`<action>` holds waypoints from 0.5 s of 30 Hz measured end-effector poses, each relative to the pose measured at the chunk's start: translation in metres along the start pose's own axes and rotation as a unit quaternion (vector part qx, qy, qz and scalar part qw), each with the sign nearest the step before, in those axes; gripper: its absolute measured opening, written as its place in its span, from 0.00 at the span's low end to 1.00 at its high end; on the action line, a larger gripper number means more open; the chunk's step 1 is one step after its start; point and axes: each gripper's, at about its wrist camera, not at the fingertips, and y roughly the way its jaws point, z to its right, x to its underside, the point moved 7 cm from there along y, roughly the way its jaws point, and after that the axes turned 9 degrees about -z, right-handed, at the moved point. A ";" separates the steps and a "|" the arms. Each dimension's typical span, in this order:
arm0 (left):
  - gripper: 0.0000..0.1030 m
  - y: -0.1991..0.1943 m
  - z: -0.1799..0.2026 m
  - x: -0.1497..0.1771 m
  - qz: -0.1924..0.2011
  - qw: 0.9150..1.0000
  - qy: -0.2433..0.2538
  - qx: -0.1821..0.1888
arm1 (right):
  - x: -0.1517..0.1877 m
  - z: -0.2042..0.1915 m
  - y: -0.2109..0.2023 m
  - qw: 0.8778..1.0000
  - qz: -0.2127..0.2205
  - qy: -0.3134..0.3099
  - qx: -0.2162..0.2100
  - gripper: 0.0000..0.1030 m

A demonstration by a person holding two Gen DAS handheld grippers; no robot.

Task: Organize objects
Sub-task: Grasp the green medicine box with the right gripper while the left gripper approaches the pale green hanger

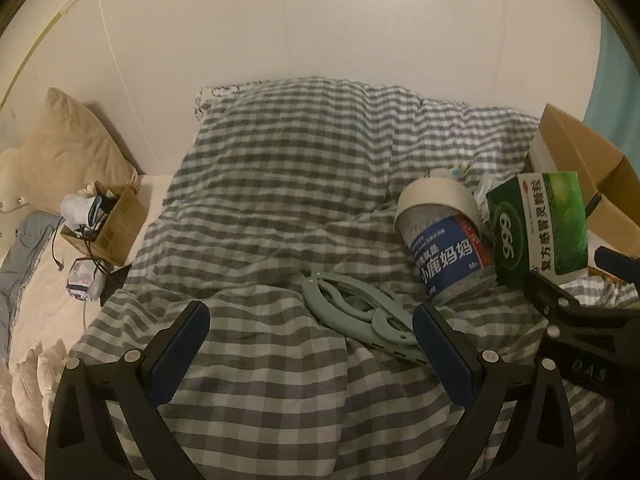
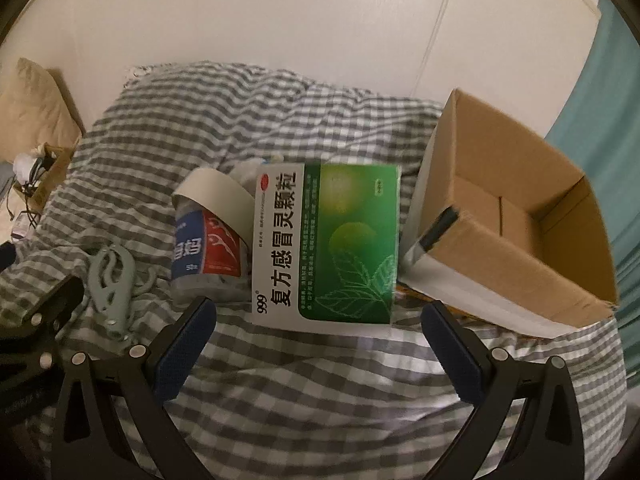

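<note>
A green and white medicine box (image 2: 326,240) stands on the checked duvet (image 2: 304,392), and its lower edge reaches in between the spread fingers of my right gripper (image 2: 318,312), which is open and not touching it. The same box (image 1: 540,224) shows at the right of the left wrist view. Left of it lies a clear jar (image 1: 444,232) with a white lid and a blue label. A grey-green folding hanger (image 1: 360,312) lies flat just ahead of my left gripper (image 1: 310,314), which is open and holds nothing.
An open cardboard box (image 2: 516,216) sits on the bed right of the medicine box, with a teal curtain (image 2: 608,120) behind it. On the far left stand a small carton of cables (image 1: 108,224) and a beige pillow (image 1: 76,140). A white wall closes the back.
</note>
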 end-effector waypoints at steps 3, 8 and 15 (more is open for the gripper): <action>1.00 0.009 0.005 0.002 -0.010 1.000 0.001 0.003 | -0.004 0.002 0.010 1.000 -0.007 0.010 -0.008 1.00; 1.00 0.023 0.017 0.003 -0.023 1.000 0.005 0.007 | -0.009 0.005 0.022 0.999 -0.021 0.026 -0.013 1.00; 1.00 0.044 0.031 0.003 -0.044 0.999 0.005 0.020 | -0.012 0.009 0.043 0.998 -0.043 0.039 -0.020 0.90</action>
